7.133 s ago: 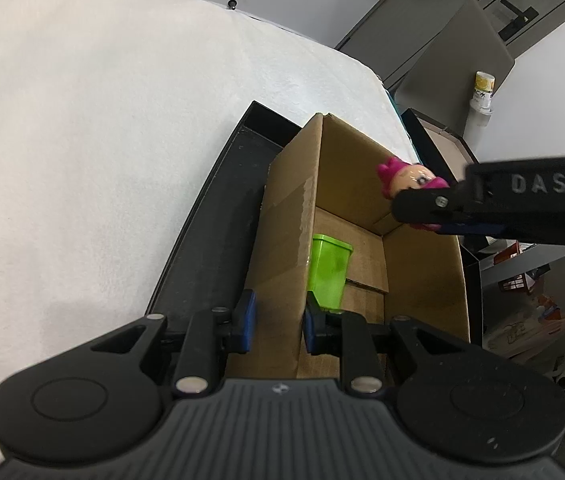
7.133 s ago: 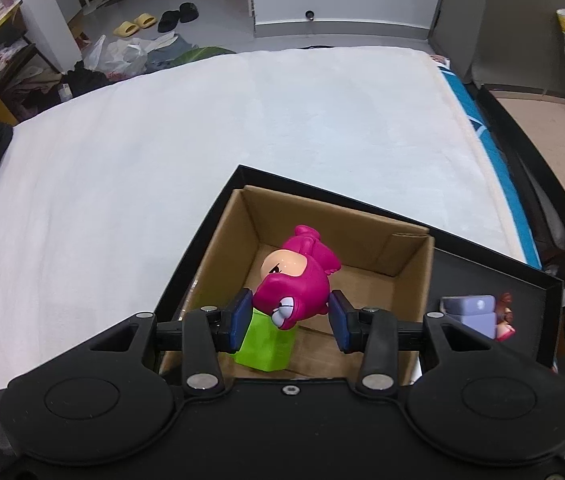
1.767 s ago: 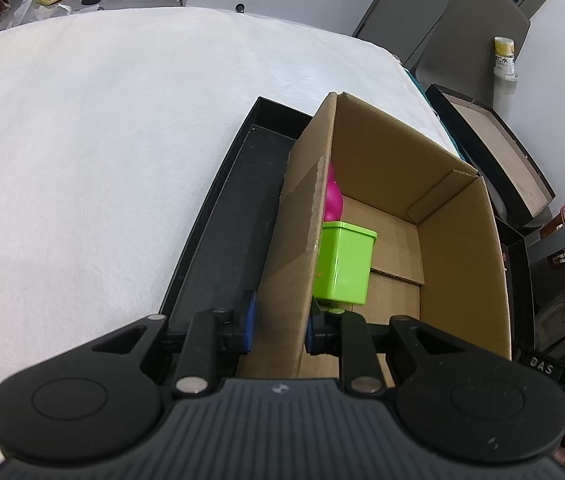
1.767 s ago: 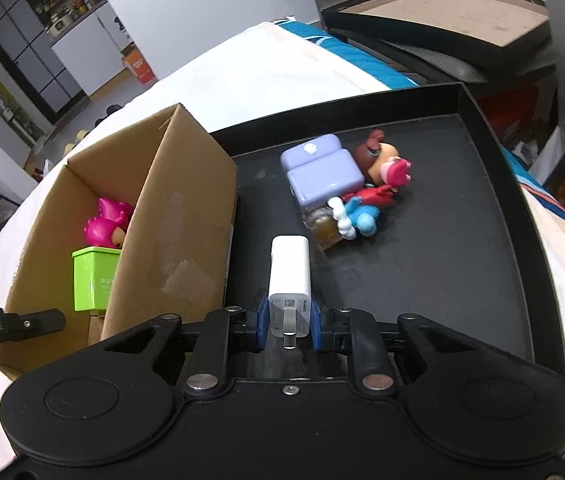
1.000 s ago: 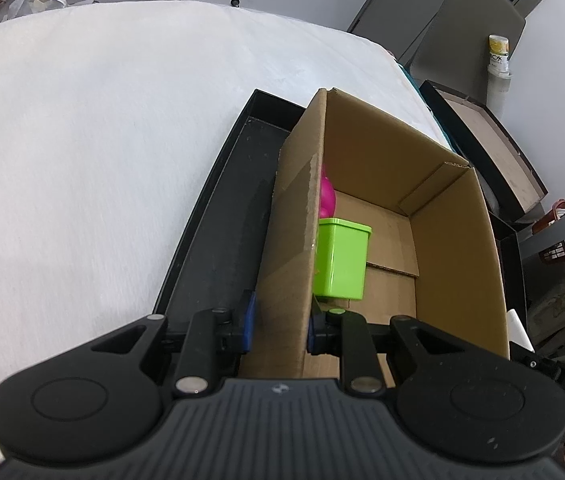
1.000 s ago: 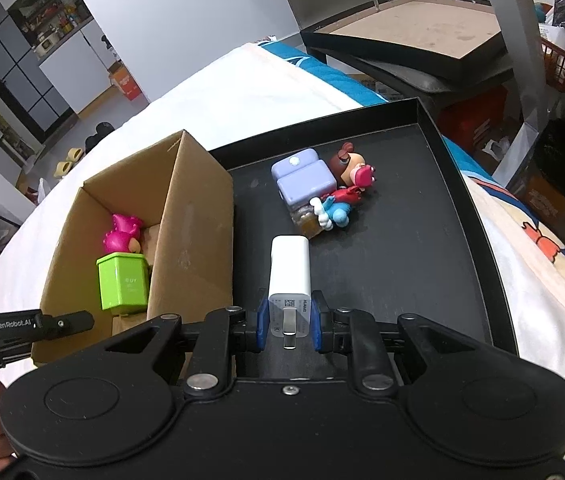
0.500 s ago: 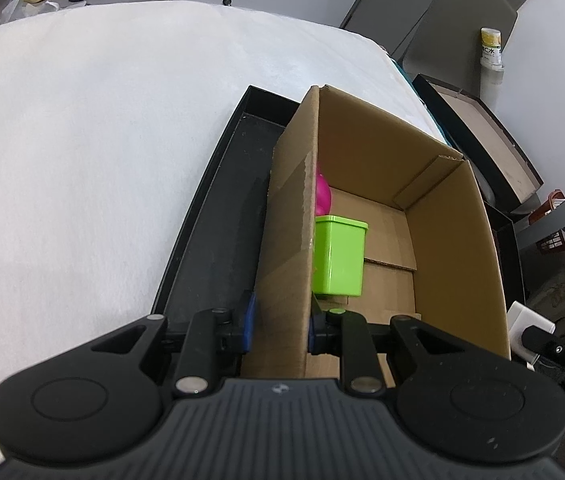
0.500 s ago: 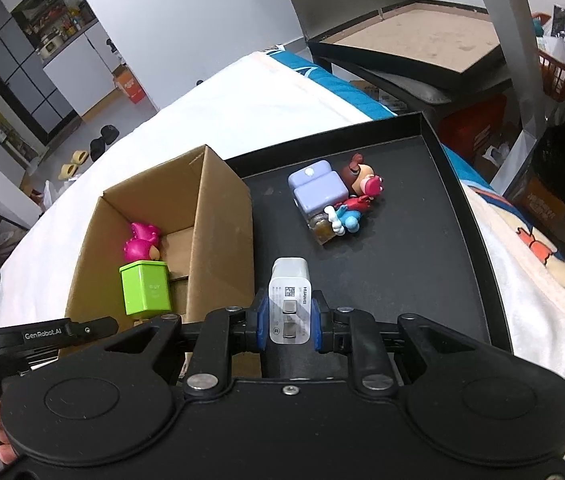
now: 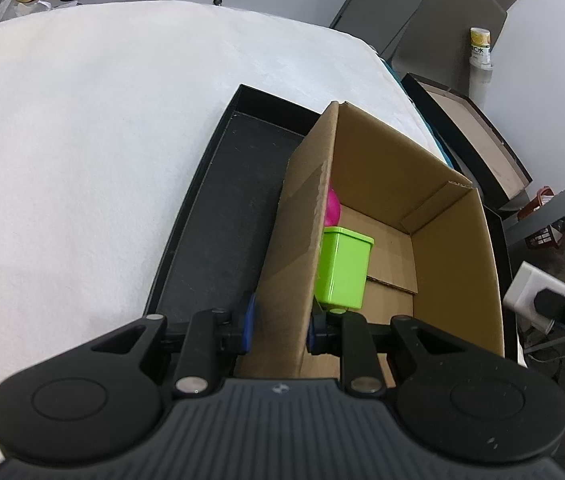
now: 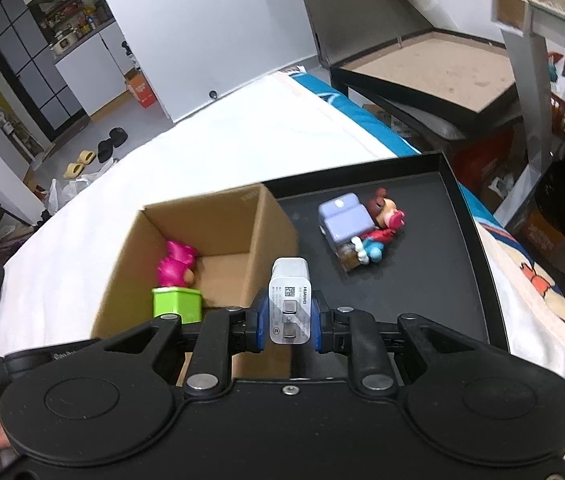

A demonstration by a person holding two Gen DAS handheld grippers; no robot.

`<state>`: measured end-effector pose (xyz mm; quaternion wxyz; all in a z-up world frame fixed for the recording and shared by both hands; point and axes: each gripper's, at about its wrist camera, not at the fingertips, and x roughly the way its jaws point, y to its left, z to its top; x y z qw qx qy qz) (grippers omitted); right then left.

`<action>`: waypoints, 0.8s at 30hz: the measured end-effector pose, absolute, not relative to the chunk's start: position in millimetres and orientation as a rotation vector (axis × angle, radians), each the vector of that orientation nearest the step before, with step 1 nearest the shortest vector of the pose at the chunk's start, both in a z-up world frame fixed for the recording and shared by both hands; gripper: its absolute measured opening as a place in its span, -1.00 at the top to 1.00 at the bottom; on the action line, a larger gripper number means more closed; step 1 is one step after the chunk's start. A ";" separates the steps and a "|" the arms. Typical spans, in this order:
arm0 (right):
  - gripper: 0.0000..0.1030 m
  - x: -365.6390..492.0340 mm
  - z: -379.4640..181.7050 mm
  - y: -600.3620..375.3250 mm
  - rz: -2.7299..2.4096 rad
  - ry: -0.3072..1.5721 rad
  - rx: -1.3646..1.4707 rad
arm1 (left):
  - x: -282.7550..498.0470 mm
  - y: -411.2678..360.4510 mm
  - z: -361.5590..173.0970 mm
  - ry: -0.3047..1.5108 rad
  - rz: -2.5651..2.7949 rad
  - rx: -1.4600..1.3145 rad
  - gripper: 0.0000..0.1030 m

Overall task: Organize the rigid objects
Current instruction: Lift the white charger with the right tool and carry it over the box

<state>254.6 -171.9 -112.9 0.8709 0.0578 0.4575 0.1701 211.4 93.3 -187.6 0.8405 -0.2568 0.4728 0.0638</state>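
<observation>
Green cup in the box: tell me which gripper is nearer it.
Left. The left gripper clamps the box wall right beside the green cup; the right gripper holds a charger outside the box.

Left wrist view sits low behind the left tool, looking steeply down and forward along the cardboard box wall — very close, the white bed spreading beyond. Right wrist view rides behind the right tool, higher and farther back, facing across the black tray toward the room. Both share the box interior, its green block — and each catches the other tool at its edge.
</observation>
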 end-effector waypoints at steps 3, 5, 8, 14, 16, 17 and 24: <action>0.60 255.5 -108.0 -163.5 0.365 0.949 0.108 | 210.5 93.8 -187.9 1.000 0.131 -0.550 0.56; 0.60 256.3 -104.9 -157.9 0.371 0.945 0.101 | 210.0 94.3 -188.0 1.000 0.130 -0.555 0.55; 0.60 258.1 -100.9 -148.0 0.382 0.939 0.091 | 209.1 92.9 -188.4 1.004 0.120 -0.555 0.55; 0.60 263.8 -98.6 -126.3 0.404 0.938 0.072 | 206.8 90.0 -190.2 1.006 0.103 -0.557 0.54; 0.60 266.2 -100.0 -119.0 0.412 0.940 0.066 | 206.2 91.5 -190.4 1.004 0.106 -0.563 0.54; 0.60 267.5 -100.9 -115.3 0.415 0.941 0.063 | 205.7 91.9 -190.3 1.004 0.107 -0.564 0.54; 0.60 275.0 -112.0 -93.8 0.432 0.956 0.033 | 204.2 93.2 -191.0 1.002 0.103 -0.574 0.53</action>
